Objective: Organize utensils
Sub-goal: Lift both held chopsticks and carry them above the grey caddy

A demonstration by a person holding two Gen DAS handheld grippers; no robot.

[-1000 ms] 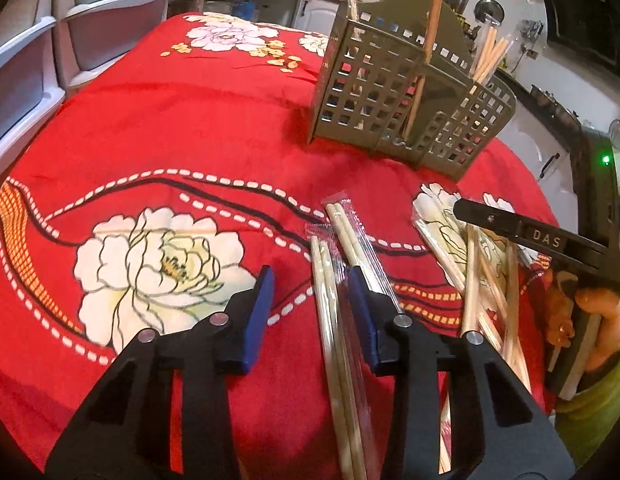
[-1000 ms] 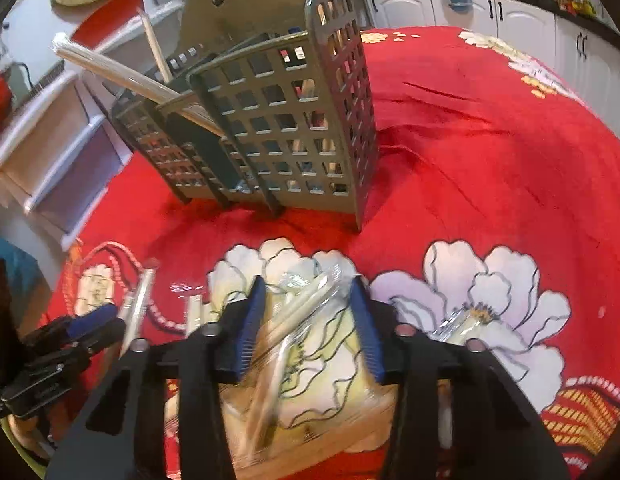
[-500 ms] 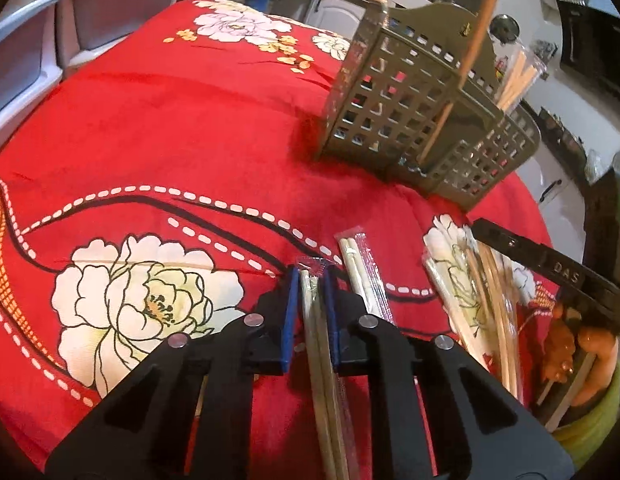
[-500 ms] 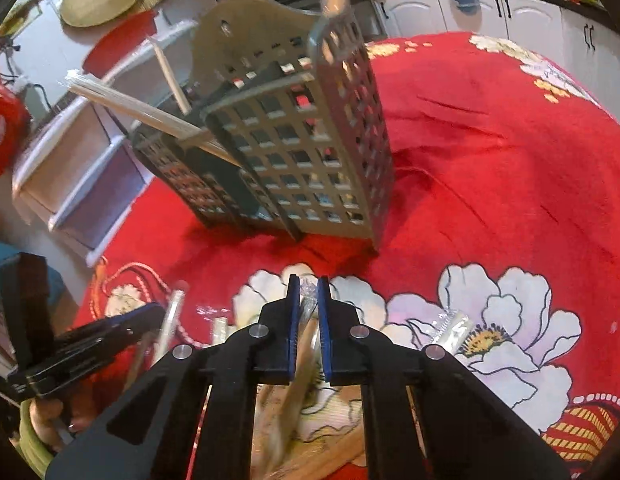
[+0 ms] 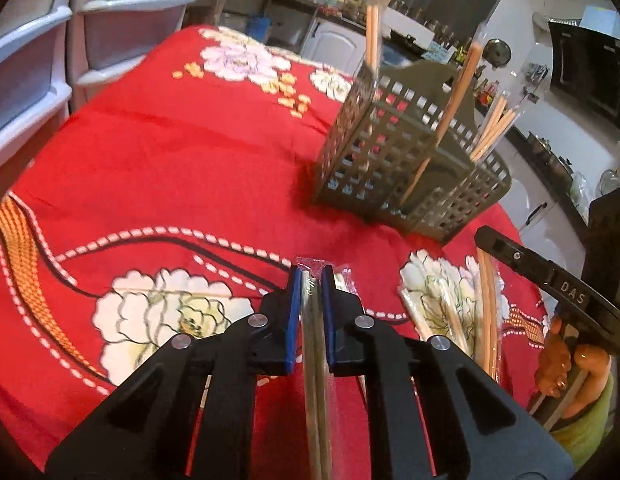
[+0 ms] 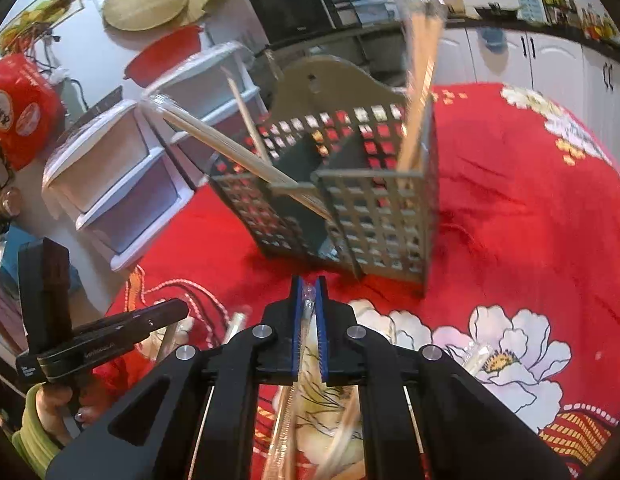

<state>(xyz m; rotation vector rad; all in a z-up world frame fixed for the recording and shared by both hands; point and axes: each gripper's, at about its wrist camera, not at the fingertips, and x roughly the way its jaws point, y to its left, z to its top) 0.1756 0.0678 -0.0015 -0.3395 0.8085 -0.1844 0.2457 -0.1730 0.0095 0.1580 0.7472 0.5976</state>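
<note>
A grey slotted utensil basket (image 5: 410, 168) stands on the red flowered tablecloth (image 5: 170, 168) with several chopsticks standing in its compartments; it also shows in the right wrist view (image 6: 350, 208). My left gripper (image 5: 310, 280) is shut on a plastic-wrapped chopstick pair (image 5: 316, 352), lifted above the cloth. My right gripper (image 6: 309, 292) is shut on another wrapped chopstick pair (image 6: 306, 320), raised in front of the basket. More wrapped chopstick pairs (image 5: 486, 304) lie on the cloth by the right gripper's hand.
White plastic drawer units (image 5: 34, 52) stand left of the table, also seen in the right wrist view (image 6: 122, 184). Kitchen cabinets (image 6: 550, 64) and counters are behind. The other hand-held gripper (image 6: 102, 340) shows at lower left in the right wrist view.
Both grippers closed on wrapped chopstick pairs, then lifted them off the cloth and moved closer to the basket.
</note>
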